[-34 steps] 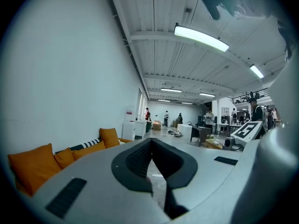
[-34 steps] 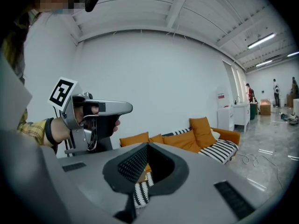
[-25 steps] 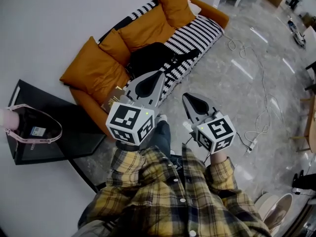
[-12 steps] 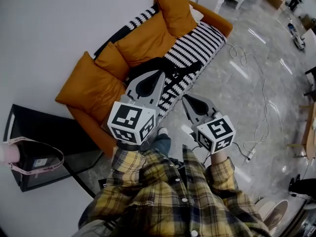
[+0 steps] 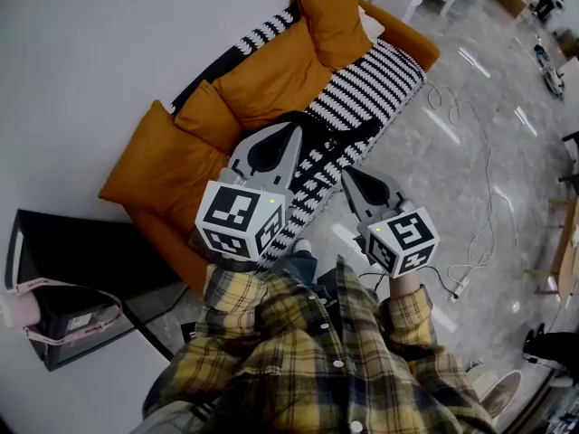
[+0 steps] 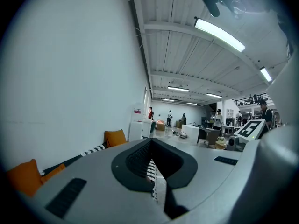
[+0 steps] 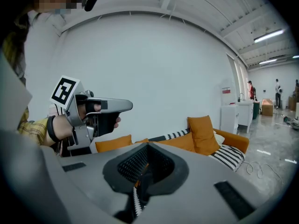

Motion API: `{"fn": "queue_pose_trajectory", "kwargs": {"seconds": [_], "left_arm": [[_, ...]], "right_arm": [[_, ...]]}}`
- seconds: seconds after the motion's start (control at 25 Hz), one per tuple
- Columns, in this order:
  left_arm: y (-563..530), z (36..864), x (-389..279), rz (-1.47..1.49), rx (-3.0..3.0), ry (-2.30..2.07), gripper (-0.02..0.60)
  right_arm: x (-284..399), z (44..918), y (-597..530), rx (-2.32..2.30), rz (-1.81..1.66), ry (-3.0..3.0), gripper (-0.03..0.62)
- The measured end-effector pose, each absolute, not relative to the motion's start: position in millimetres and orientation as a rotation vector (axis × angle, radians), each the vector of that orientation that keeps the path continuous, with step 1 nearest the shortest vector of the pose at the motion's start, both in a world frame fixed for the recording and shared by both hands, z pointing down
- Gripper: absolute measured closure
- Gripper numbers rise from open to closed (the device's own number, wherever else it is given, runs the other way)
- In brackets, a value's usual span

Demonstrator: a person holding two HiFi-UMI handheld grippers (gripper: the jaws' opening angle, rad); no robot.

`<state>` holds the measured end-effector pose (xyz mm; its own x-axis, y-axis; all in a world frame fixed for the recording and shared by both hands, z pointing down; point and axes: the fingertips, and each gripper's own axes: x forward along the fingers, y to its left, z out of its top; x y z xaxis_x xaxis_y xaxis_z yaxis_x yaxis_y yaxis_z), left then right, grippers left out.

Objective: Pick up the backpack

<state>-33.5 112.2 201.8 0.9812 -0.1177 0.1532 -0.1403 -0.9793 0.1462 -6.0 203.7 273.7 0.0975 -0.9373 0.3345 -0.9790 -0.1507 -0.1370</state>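
The black backpack (image 5: pixel 327 127) lies on the striped seat of an orange sofa (image 5: pixel 271 70), and my left gripper hides part of it. My left gripper (image 5: pixel 291 131) is held out over the sofa's front edge, its tip in front of the backpack, jaws shut and empty. My right gripper (image 5: pixel 349 175) is to its right over the floor, short of the sofa, also shut and empty. The left gripper view shows its shut jaws (image 6: pixel 151 143) aimed along the wall. The right gripper view shows its shut jaws (image 7: pixel 146 149), the sofa cushions (image 7: pixel 203 127) and the left gripper (image 7: pixel 122 106).
A black side table (image 5: pixel 81 256) stands left of the sofa with a pink-strapped bag (image 5: pixel 54 307) on it. White cables (image 5: pixel 479 206) trail over the marble floor at right. A white wall runs behind the sofa. Several people stand far off (image 6: pixel 217 118).
Both grippers have moved forward toward the sofa, staying shut. The sofa now sits closer under them, and the side table has slid down and left in the head view.
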Motion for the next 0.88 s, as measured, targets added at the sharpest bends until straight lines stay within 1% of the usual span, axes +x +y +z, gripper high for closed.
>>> {"fn": "queue_pose_trajectory", "kwargs": {"seconds": [0.44,0.68,0.88], "left_arm": [[77.6,222.1,-33.5,0.249,2.923,-0.288,0.563],[37.5,227.0,-21.9,0.249,2.91,-0.43,0.563],[-3.2,235.5,7.5,0.268,2.868,-0.572,0.563]], "right_arm": [[17.7,292.3,185.1,2.215,0.592,-1.947,0.577],[39.8,299.0,140.5,2.119,0.574,-2.041,0.579],[75.3,305.2,91.4,1.995,0.58,-2.134,0.579]]}}
